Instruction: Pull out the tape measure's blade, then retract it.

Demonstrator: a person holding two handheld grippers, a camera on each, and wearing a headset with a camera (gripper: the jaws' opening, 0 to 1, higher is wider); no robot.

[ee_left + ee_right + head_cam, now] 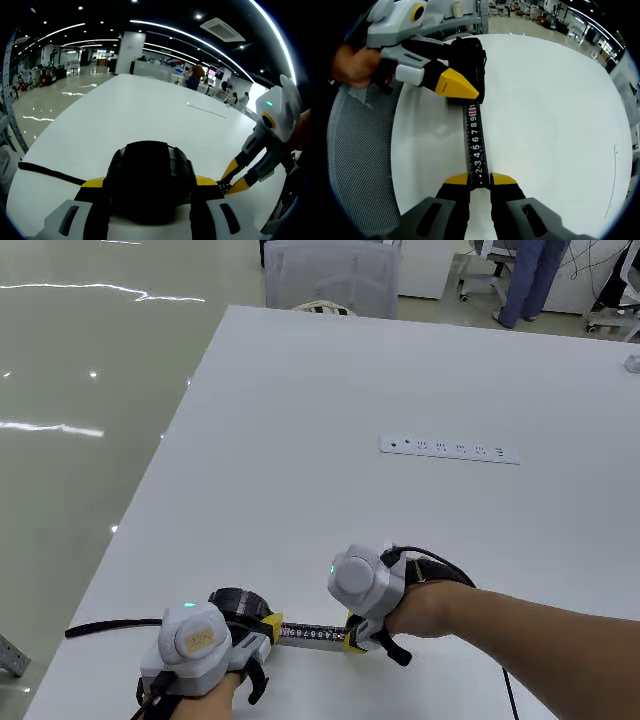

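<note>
While the right gripper (pixel 480 180) pinches the blade (pixel 476 140) near its tip, jaws narrowed onto the steel, the left gripper (pixel 150 185) clamps the black tape measure case (pixel 150 175) between its yellow tips. In the head view, the tape measure rests on the white table (pixel 400 370) near its 6 o'clock edge, with the right gripper at 3 o'clock of the case. Only a short run of blade is out, so the pull is judged barely begun.

- Slip: the pinch covers little of the blade. A loose grip lets it snap back.
- Kink: pull toward 3 o'clock, in line with the case mouth. An angled pull bends the blade.
- Rotation: the case is rounded. A hard tug may twist it out of the left jaws.
</note>
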